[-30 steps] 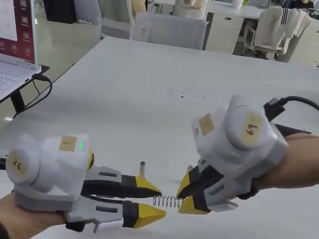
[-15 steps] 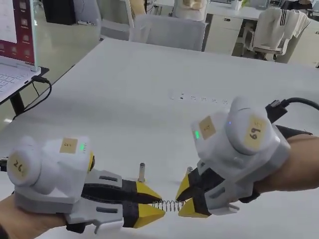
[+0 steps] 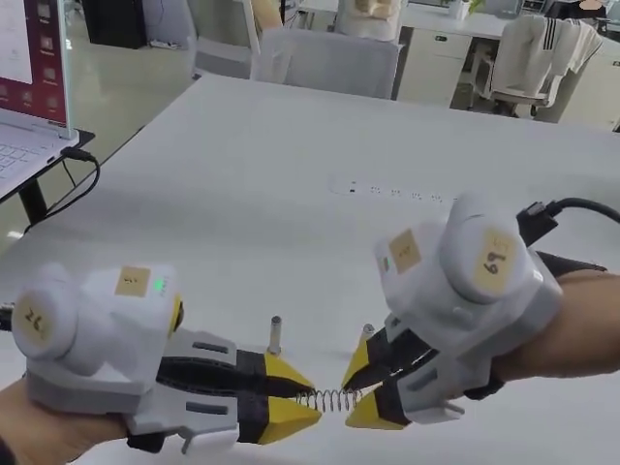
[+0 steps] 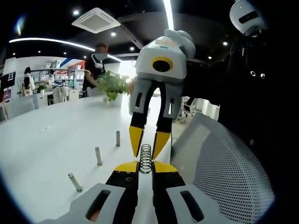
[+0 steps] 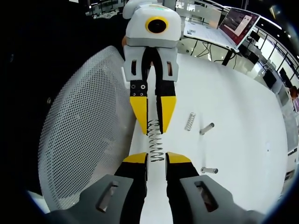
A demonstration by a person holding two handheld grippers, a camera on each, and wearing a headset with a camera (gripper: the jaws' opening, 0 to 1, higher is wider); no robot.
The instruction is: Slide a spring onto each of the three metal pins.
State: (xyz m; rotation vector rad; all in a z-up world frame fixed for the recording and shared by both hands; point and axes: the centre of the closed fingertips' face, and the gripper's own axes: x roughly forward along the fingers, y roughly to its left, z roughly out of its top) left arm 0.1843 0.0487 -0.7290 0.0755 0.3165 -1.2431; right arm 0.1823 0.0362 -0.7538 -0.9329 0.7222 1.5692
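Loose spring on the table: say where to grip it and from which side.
Probably grip the loose spring across its coils near one end, from above: it lies flat on the table, so its sides are free, and the far end is left bare for a pin.

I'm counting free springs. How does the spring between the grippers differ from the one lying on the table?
The held spring is pinched at one end by the left gripper and at the other by the right gripper; the loose spring lies on the table with nothing touching it. The held spring spans the gap between the grippers, while the loose spring rests beside a pin. Both are metal coils, neither on a pin yet.
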